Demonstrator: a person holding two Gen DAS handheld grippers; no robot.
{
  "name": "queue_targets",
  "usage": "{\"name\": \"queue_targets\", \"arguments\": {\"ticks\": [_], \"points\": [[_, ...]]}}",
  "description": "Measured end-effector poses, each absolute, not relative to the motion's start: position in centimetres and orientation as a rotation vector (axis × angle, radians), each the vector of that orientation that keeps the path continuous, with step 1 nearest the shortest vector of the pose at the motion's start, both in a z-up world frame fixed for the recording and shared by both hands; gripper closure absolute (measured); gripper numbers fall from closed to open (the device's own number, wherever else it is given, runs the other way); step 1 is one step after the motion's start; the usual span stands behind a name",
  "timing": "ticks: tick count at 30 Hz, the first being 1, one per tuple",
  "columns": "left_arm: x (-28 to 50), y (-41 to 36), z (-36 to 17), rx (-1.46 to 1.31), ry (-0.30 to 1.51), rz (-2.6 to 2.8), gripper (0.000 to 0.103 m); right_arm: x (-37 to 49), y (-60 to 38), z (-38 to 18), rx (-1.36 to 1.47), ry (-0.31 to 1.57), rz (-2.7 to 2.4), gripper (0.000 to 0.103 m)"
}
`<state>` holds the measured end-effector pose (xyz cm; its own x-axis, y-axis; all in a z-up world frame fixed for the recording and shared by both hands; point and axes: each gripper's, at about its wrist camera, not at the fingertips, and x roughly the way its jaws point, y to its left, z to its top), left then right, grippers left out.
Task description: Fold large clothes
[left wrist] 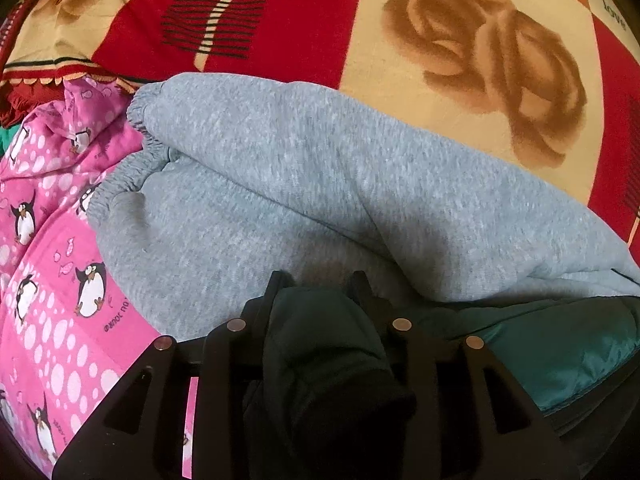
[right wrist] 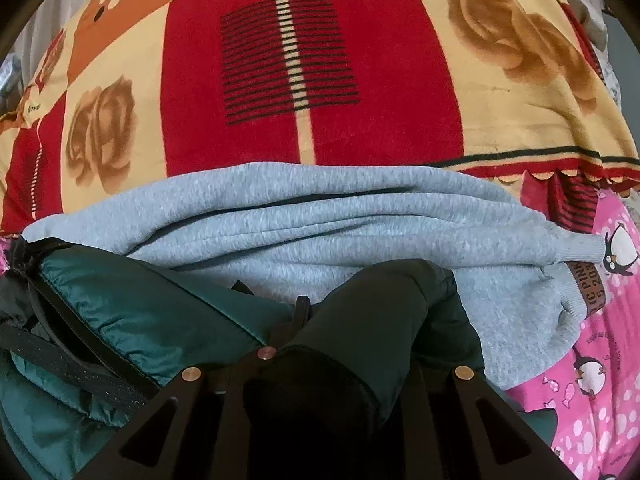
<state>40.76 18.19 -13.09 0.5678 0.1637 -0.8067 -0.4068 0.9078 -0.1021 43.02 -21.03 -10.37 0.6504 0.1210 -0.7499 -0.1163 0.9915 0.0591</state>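
Note:
A dark green padded jacket (left wrist: 552, 352) lies bunched over a grey sweatshirt (left wrist: 304, 184). My left gripper (left wrist: 320, 280) is shut on a fold of the green jacket, which fills the space between the fingers. In the right wrist view the green jacket (right wrist: 132, 312) spreads to the lower left over the grey sweatshirt (right wrist: 320, 216). My right gripper (right wrist: 340, 300) is shut on another dark fold of the jacket; its right finger is hidden by the cloth.
A red and cream blanket (right wrist: 320, 80) with rose prints covers the bed beyond the clothes. A pink penguin-print sheet (left wrist: 52, 280) lies to the left, and it shows in the right wrist view (right wrist: 600, 380) at the right.

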Motion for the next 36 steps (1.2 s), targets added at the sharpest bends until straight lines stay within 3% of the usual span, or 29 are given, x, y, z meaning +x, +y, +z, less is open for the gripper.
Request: {"name": "queue_targets", "arguments": {"ticks": [5,10,15,19,29,33,36], "points": [[40.7,18.7,-12.8,-0.321,0.924,0.336,0.062,43.1,-21.3,-10.3,0.039,0.865,0.144,0.087],[40.1,20.5,-11.2,-0.409,0.924,0.317,0.032,42.9,-23.3,-8.9,0.162,0.939,0.168,0.081],[38.5,22.6,-8.6,-0.528,0.947,0.232,0.032,40.9,-24.3,-5.2,0.232,0.929,0.168,0.067],[36.2,23.1,-6.0,-0.513,0.901,0.229,0.023,39.0,-24.8,-2.2,0.276,0.892,0.194,0.021],[30.9,21.7,-1.1,-0.454,0.784,0.170,0.023,33.0,-25.2,2.0,0.132,0.781,0.216,0.021],[30.1,18.6,-2.6,-0.353,0.783,0.130,0.023,31.8,-24.7,1.2,0.049,0.746,0.264,0.021],[30.1,15.2,-5.3,-0.234,0.810,0.095,0.023,32.0,-24.0,-1.5,0.024,0.825,0.293,0.021]]}}
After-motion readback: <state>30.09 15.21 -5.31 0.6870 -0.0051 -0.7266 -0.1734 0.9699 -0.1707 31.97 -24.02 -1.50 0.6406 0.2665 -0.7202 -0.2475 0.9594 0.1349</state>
